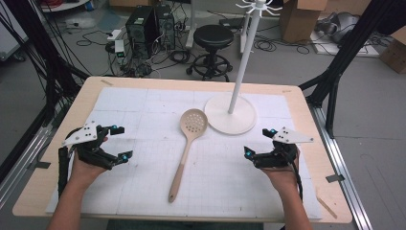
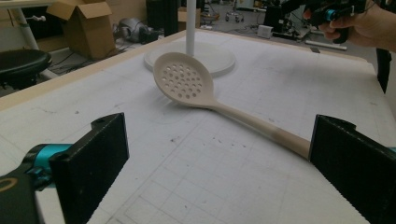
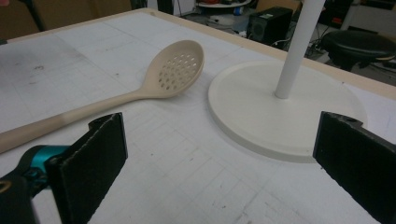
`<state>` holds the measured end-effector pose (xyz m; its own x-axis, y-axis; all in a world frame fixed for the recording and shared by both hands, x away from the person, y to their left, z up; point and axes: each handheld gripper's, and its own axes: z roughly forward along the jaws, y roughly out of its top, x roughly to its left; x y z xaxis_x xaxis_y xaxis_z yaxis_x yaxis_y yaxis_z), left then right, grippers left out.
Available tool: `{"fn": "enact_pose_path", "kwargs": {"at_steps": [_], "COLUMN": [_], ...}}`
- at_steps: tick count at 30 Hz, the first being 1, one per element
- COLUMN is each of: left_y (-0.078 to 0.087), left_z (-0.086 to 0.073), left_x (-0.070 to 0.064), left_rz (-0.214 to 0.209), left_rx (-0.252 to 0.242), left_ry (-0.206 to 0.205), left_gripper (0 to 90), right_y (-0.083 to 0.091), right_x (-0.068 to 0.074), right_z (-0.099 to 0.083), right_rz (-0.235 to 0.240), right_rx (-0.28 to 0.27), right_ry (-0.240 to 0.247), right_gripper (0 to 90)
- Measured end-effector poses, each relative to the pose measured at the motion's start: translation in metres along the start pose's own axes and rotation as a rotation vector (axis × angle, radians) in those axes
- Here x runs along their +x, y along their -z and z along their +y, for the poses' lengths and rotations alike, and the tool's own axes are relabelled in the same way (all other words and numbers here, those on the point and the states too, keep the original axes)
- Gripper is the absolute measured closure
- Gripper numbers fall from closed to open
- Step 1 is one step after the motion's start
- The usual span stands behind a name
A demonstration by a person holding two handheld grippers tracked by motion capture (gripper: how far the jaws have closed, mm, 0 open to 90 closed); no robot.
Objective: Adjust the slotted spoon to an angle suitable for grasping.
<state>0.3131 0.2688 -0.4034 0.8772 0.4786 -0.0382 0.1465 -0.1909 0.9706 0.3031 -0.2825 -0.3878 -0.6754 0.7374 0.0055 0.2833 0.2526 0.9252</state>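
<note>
Beige spoon (image 1: 187, 148) lies mid-surface (image 1: 143, 91), between both tongs, bowl near stand (image 1: 230, 112) | left tongs (image 1: 114, 142) wide, empty | right tongs (image 1: 258, 142) wide, empty | advice: grip handle mid-length, jaws square across it, lift level.

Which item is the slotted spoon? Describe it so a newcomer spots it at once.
On the white gridded mat covering the table, look just left of the white stand's round base. The slotted spoon lies flat there, beige, its round bowl full of holes and its long handle pointing toward the person.
</note>
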Motion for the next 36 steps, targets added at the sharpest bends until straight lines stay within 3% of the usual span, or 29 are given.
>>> {"fn": "enact_pose_path", "kwargs": {"at_steps": [20,21,22,25,26,28,36], "left_y": [0.006,0.006,0.007,0.007,0.008,0.007,0.008], "left_z": [-0.001,-0.001,-0.001,0.0,0.0,0.0,-0.001], "left_x": [0.004,0.004,0.005,0.004,0.004,0.004,0.005], "left_rz": [0.029,0.03,0.034,0.035,0.035,0.035,0.038], "left_rx": [-0.016,-0.016,-0.017,-0.019,-0.018,-0.018,-0.012], "left_ry": [0.006,0.005,0.007,0.006,0.005,0.005,0.008], "left_gripper": [5.6,5.6,5.6,5.7,5.6,5.6,5.7], "right_y": [-0.004,-0.005,-0.005,-0.005,-0.006,-0.006,-0.015], "right_x": [0.007,0.008,0.008,0.009,0.01,0.01,0.018], "right_z": [-0.001,-0.001,-0.002,-0.002,-0.002,-0.002,0.0], "right_rz": [0.009,0.011,0.028,0.038,0.057,0.067,0.161], "right_rx": [0.041,0.047,0.058,0.06,0.061,0.064,0.104], "right_ry": [0.03,0.04,0.044,0.055,0.062,0.061,0.087], "right_gripper": [4.4,7.1,15.8,18.4,25.5,27.2,50.5]}}
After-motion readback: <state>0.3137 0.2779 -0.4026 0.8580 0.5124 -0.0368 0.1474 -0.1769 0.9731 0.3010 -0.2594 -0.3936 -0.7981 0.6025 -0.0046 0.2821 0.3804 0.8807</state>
